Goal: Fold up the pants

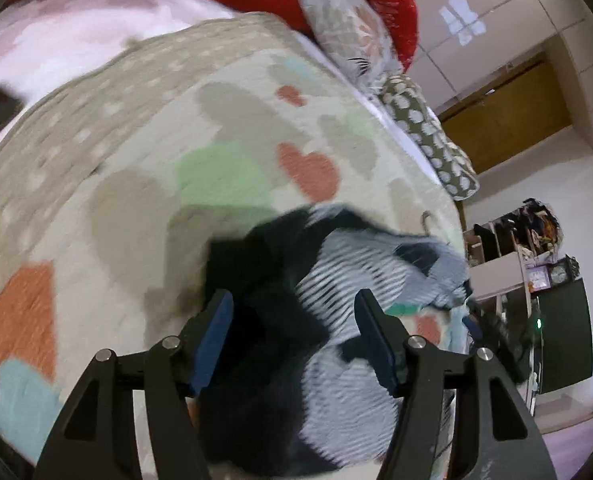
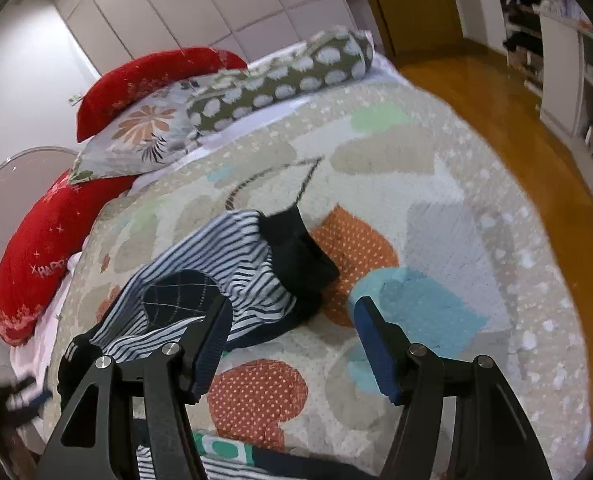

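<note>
The pants (image 1: 336,280) are black with blue-and-white striped panels and lie crumpled on the patterned bedspread (image 1: 156,140). My left gripper (image 1: 294,316) is open, its jaws spread over the crumpled cloth; contact cannot be told through the blur. In the right wrist view the pants (image 2: 232,264) lie bunched at the left of the bedspread (image 2: 436,208). My right gripper (image 2: 292,320) is open and empty over the quilt, its left finger (image 2: 212,336) beside the striped cloth.
Red pillows (image 2: 144,76), a floral pillow (image 2: 144,136) and a spotted bolster (image 2: 280,76) lie at the head of the bed. The wooden floor (image 2: 496,92) and shelves (image 2: 556,52) lie past the bed's right edge. More striped cloth (image 2: 224,452) lies below the right gripper.
</note>
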`<state>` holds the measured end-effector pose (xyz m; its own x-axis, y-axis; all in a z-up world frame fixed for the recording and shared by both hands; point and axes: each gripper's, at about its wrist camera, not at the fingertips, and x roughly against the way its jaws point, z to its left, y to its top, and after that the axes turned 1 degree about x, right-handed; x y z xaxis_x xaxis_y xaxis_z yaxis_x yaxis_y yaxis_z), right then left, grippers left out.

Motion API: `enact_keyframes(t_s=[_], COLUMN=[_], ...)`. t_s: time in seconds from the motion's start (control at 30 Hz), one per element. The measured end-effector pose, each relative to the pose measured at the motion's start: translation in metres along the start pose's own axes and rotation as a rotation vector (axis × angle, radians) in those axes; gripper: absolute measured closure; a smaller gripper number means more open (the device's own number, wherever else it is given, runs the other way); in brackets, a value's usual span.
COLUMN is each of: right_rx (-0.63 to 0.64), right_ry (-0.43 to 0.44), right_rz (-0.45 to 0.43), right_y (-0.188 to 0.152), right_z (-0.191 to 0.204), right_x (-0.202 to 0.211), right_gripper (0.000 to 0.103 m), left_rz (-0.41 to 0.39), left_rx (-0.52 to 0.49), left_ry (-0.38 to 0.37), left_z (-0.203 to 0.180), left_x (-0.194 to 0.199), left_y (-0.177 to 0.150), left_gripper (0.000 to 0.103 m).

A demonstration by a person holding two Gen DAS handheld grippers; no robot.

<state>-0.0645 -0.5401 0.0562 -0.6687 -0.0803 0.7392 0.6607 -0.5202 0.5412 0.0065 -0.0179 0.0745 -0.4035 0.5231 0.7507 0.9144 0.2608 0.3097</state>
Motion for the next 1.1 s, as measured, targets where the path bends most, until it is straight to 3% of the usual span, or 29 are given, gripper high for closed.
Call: enact_keyframes(t_s=[0.17, 0.2, 0.23, 0.4, 0.53, 0.67, 0.77, 0.87, 0.93, 1.0, 1.07, 1.1], right_rx=[-0.039, -0.036, -0.036, -0.054, -0.019, -0.017, -0.083, -0.17, -0.187, -0.166, -0.128, -0.115], right_ry=[-0.015, -0.027, -0.019, 0.057, 0.091, 0.006, -0.098, -0.108, -0.055, -0.05, -0.036, -0.029], right_rz=[0.015, 0.023, 0.045, 0.034, 0.007, 0.033, 0.11, 0.17, 0.137, 0.075, 0.012, 0.001], right_y=[0.012, 0.014, 0.016, 0.016, 0.018, 0.015, 0.009, -0.006, -0.019, -0.029, -0.047, -0.053], right_z=[0.004, 0.006, 0.007, 0.017, 0.025, 0.015, -0.017, -0.044, -0.053, -0.057, -0.061, -0.062], right_x=[-0.043, -0.048, -0.052, -0.015, 0.033, 0.04, 0.015, 0.001, 0.011, 0.03, 0.061, 0.069], right_gripper=[0.038, 0.073, 0.091, 0.092, 0.092, 0.091, 0.088, 0.086, 0.078, 0.06, 0.051, 0.048], left_rz=[0.029, 0.03, 0.028, 0.003, 0.03, 0.039, 0.04, 0.047, 0.047, 0.046, 0.037, 0.025], left_rx=[0.105, 0.11, 0.108, 0.047, 0.058, 0.069, 0.051, 0.012, -0.015, -0.042, -0.076, -0.101], left_ry=[-0.03, -0.031, -0.028, 0.032, 0.032, 0.056, 0.069, 0.072, 0.087, 0.101, 0.13, 0.152], left_z=[0.033, 0.035, 0.035, 0.031, 0.037, 0.047, 0.048, 0.042, 0.036, 0.029, 0.023, 0.019], left_x=[0.014, 0.016, 0.018, 0.018, 0.007, 0.005, 0.006, 0.002, -0.004, -0.01, -0.014, -0.016], left_y=[-0.029, -0.034, -0.037, -0.047, -0.053, -0.064, -0.073, -0.079, -0.079, -0.08, -0.082, -0.083], left_gripper=[0.041, 0.041, 0.041, 0.041, 0.041, 0.041, 0.04, 0.03, 0.023, 0.019, 0.019, 0.027])
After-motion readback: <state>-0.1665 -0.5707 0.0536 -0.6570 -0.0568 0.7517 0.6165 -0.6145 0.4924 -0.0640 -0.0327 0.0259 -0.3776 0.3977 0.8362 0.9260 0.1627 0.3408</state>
